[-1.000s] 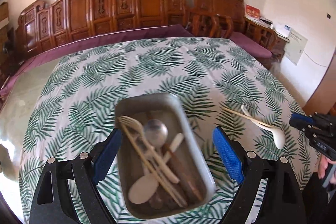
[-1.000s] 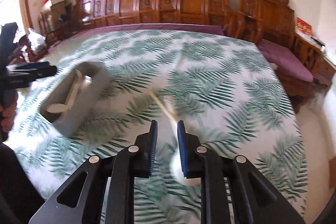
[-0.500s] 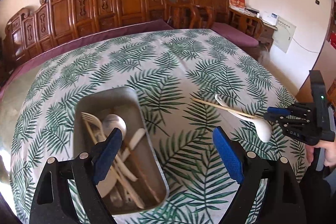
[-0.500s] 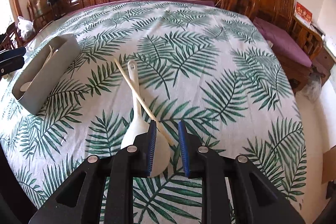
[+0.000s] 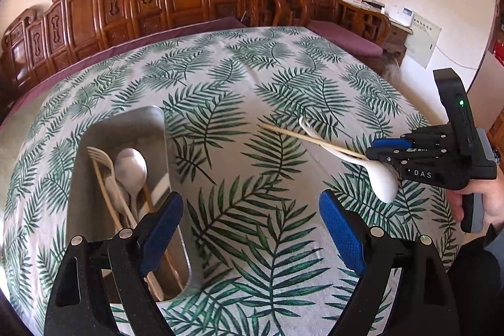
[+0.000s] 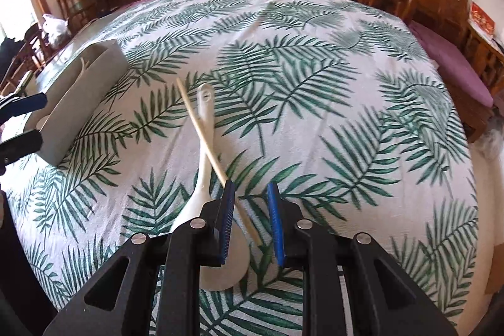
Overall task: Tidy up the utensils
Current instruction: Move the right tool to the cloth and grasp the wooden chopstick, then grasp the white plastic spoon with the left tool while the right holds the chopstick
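Left wrist view: the left tool (image 5: 250, 229) hangs released and empty beside the grey bin (image 5: 126, 128), which holds a fork, spoons and chopsticks already sorted. Right wrist view: the right tool (image 6: 250, 211), jaws narrowly parted, straddles the chopstick (image 6: 208, 144) lying crossed over the white rice paddle (image 6: 204, 178) on the worktop (image 6: 346, 115), not yet pinching it, likely lined up to take it first.

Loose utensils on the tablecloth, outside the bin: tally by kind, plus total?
White spoon: 1
Wooden chopstick: 1, lying across the spoon's handle
Total: 2
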A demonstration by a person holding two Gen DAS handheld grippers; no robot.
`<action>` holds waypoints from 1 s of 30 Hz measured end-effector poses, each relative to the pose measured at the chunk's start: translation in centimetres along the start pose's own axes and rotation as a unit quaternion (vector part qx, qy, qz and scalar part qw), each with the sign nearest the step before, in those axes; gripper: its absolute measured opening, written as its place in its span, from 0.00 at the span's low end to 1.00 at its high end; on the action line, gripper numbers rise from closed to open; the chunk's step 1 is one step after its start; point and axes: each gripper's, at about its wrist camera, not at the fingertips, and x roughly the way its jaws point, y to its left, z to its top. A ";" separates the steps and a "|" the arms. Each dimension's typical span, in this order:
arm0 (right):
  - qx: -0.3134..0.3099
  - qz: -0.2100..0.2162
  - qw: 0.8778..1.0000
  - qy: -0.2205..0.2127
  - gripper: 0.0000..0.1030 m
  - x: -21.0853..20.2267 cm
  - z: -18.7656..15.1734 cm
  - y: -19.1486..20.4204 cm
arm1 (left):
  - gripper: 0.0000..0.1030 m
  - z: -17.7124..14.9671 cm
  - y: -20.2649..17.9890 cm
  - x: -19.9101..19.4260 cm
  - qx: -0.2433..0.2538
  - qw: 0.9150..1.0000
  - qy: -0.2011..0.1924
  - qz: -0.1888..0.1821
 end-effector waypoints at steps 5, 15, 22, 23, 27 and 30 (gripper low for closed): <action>-0.002 0.022 1.000 0.006 0.23 0.6 0.2 0.4 | 0.82 -0.4 -0.6 0.7 -0.002 1.000 0.011 0.002; -0.030 0.011 0.999 0.007 0.12 1.0 0.4 0.8 | 0.82 -1.5 -2.5 1.4 0.000 0.999 0.026 0.020; -0.034 0.043 0.998 0.003 0.06 0.7 -0.1 0.8 | 0.82 -1.5 -3.6 2.2 -0.016 0.999 0.044 0.024; -0.032 0.043 0.999 0.000 0.06 0.5 0.0 0.7 | 0.82 -1.4 -3.8 2.4 -0.018 0.999 0.046 0.023; -0.011 0.044 0.998 -0.034 0.05 -1.0 0.3 -0.1 | 0.82 -0.5 -5.0 3.1 -0.022 0.998 0.051 0.017; 0.012 0.025 0.998 -0.054 0.05 -2.0 0.5 -1.5 | 0.82 0.7 -6.5 3.9 -0.014 0.999 0.051 0.010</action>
